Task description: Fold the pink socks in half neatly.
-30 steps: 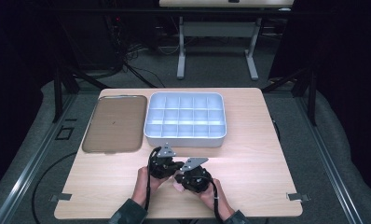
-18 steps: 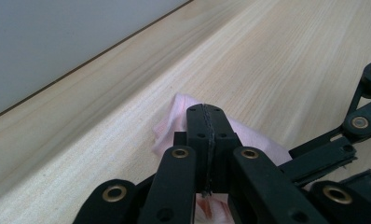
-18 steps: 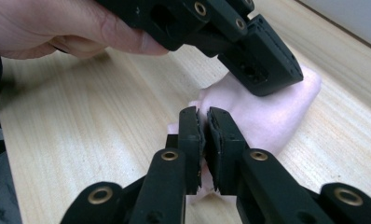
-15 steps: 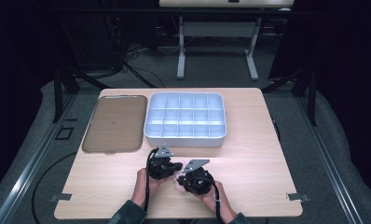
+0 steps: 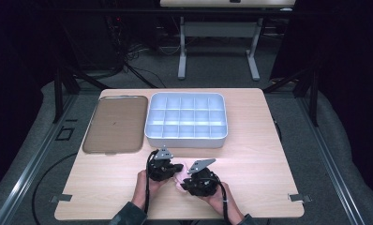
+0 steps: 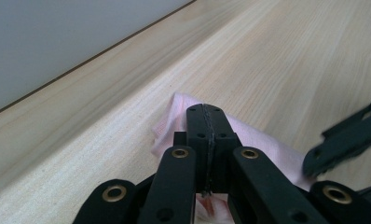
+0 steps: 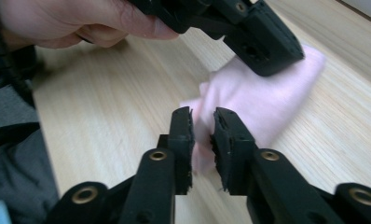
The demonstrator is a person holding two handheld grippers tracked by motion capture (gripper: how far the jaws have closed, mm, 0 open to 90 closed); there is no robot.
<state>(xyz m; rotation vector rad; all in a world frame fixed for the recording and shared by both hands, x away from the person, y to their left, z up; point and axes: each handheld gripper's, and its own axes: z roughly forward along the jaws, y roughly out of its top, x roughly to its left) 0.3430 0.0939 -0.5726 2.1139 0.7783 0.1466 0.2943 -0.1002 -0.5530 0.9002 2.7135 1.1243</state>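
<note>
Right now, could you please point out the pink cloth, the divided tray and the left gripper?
pink cloth (image 7: 267,100): right gripper view, its flat middle.
divided tray (image 5: 187,140): high view, near wall.
left gripper (image 6: 206,116): left gripper view, shut jaw tips.

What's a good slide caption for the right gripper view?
Right claw parted over a pink cloth while the left claw pins its far end to the table.

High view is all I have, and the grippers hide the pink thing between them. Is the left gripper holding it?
Observer: Yes. The left gripper is shut on the edge of a pink cloth.
Operator: And the right gripper?
Observer: The right gripper has just been opening. Its jaws stand slightly apart, with cloth in the gap but not pressed.
Operator: Is the cloth lifted?
Observer: No, the rest of it lies on the table.
</note>
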